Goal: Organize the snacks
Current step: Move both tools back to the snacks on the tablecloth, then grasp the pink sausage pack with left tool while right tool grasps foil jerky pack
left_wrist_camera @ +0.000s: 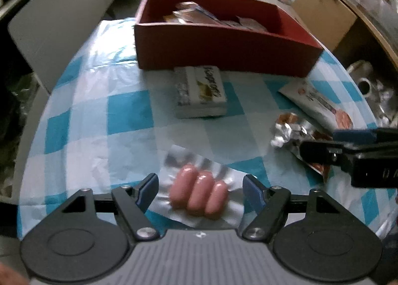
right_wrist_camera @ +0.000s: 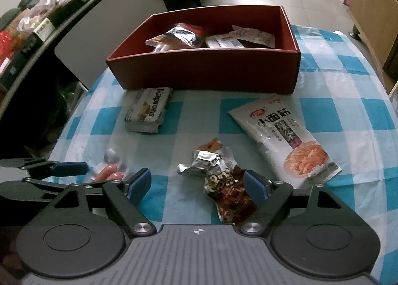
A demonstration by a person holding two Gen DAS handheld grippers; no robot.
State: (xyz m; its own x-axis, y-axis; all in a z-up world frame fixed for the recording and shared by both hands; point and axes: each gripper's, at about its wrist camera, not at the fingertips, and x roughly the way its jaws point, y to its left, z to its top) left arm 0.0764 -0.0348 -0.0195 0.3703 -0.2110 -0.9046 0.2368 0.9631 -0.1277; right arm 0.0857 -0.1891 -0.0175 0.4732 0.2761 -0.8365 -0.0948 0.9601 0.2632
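A clear pack of three pink sausages (left_wrist_camera: pixel 199 194) lies on the checked cloth between the spread fingers of my left gripper (left_wrist_camera: pixel 200 189), which stands open without pressing on it. The same pack (right_wrist_camera: pixel 109 171) shows at the left of the right wrist view. My right gripper (right_wrist_camera: pixel 197 184) is open over a crumpled foil snack packet (right_wrist_camera: pixel 219 175), its right pad at the packet's edge. That foil packet (left_wrist_camera: pixel 291 133) lies right of the sausages. A red box (right_wrist_camera: pixel 204 71) holding several snack packs stands at the back. A white biscuit pack (right_wrist_camera: pixel 146 113) and a white noodle-snack bag (right_wrist_camera: pixel 286 135) lie before it.
The round table's blue-and-white cloth (right_wrist_camera: pixel 348 66) drops off at left and right. A grey cabinet (left_wrist_camera: pixel 62 18) stands beyond the table's left side. A cluttered shelf (right_wrist_camera: pixel 37 16) curves along the far left. Wooden furniture (right_wrist_camera: pixel 373 11) stands at the far right.
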